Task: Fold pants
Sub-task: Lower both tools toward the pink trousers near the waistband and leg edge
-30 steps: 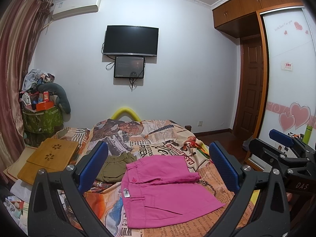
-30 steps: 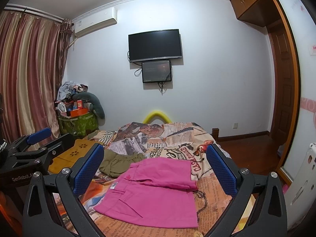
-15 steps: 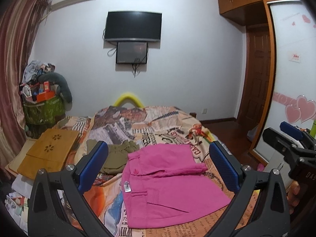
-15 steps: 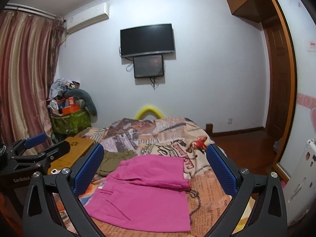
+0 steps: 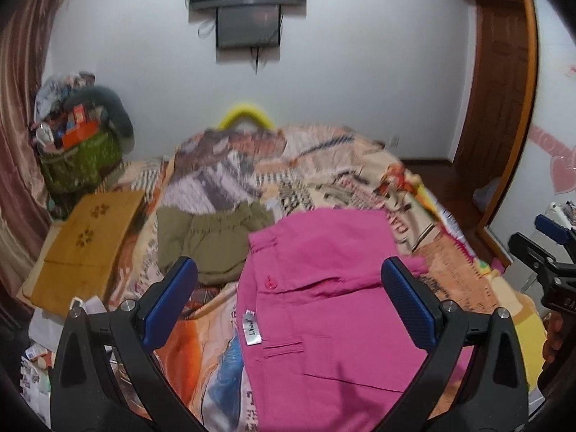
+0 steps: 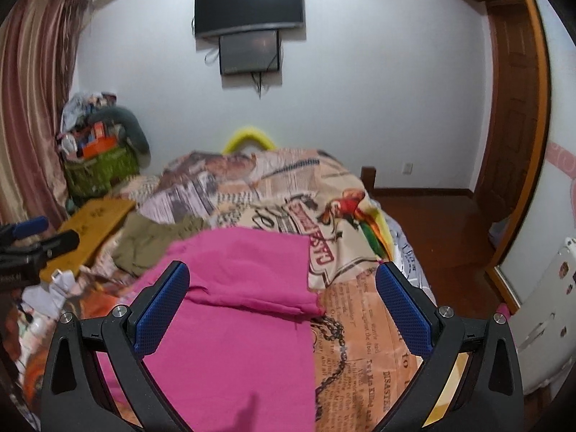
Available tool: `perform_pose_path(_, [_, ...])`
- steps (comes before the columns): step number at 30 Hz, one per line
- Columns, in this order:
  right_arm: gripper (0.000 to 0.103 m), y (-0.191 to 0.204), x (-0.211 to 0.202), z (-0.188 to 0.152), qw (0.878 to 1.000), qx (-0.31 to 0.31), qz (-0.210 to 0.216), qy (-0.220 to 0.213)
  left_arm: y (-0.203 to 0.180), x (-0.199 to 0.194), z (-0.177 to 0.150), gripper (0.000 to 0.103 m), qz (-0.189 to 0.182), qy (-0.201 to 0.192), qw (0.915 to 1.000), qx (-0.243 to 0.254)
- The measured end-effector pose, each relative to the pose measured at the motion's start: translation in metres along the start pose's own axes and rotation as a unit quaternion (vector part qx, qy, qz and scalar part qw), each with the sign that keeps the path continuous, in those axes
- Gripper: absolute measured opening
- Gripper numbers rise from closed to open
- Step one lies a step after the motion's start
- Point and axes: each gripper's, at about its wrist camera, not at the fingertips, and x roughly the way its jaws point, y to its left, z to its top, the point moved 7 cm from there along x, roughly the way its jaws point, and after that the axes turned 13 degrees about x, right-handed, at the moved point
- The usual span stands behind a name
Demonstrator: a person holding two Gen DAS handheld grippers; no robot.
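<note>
Pink pants [image 5: 324,288] lie on the bed, folded once so the far half lies doubled over the near half. A white label [image 5: 252,327] shows at the waistband on the left. My left gripper [image 5: 288,306] is open and empty, hovering above the waistband side. My right gripper [image 6: 282,306] is open and empty, above the pants [image 6: 237,316] near their right edge. The right gripper also shows at the right edge of the left wrist view [image 5: 550,252], and the left gripper at the left edge of the right wrist view [image 6: 32,241].
Olive green shorts [image 5: 212,237] lie just beyond the pants on the left. A patterned bedspread [image 6: 360,309] covers the bed. A wooden board [image 5: 86,244] lies at the bed's left side. A cluttered green bag [image 5: 79,162] stands by the curtain. Wooden floor [image 6: 432,223] lies right of the bed.
Both grippers have moved forward and tilted down toward the pants, which now fill more of both views. Both stay open. The pants have not moved.
</note>
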Motion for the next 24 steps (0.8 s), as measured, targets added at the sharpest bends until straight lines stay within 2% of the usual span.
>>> perform_pose_path(6, [0.103, -0.019, 0.036, -0.014, 0.999, -0.01, -0.001, 0.05, 0.018, 0.064, -0.013, 0.103, 0.026, 0.077, 0.9967, -0.004])
perform_pose_path(11, [0.103, -0.036, 0.065, -0.029, 0.994, -0.002, -0.002, 0.106, 0.02, 0.11, -0.035, 0.103, 0.018, 0.135, 0.9906, 0.009])
perform_pose_path(14, [0.103, -0.05, 0.083, -0.044, 0.988, 0.021, 0.007, 0.155, 0.018, 0.131, -0.049, 0.103, 0.006, 0.165, 0.986, 0.022])
perform_pose_path(21, [0.101, -0.064, 0.119, -0.073, 0.972, 0.039, 0.006, 0.234, 0.015, 0.158, -0.066, 0.103, -0.013, 0.183, 0.9821, 0.044])
perform_pose_path(22, [0.101, -0.063, 0.123, -0.077, 0.97, 0.037, 0.009, 0.241, 0.015, 0.161, -0.067, 0.1, -0.018, 0.183, 0.982, 0.042])
perform_pose_path(23, [0.1, -0.063, 0.127, -0.079, 0.969, 0.037, 0.01, 0.244, 0.015, 0.162, -0.068, 0.091, -0.021, 0.183, 0.9819, 0.042])
perform_pose_path(24, [0.097, -0.064, 0.132, -0.081, 0.967, 0.036, 0.011, 0.251, 0.015, 0.165, -0.07, 0.087, -0.022, 0.187, 0.9811, 0.044])
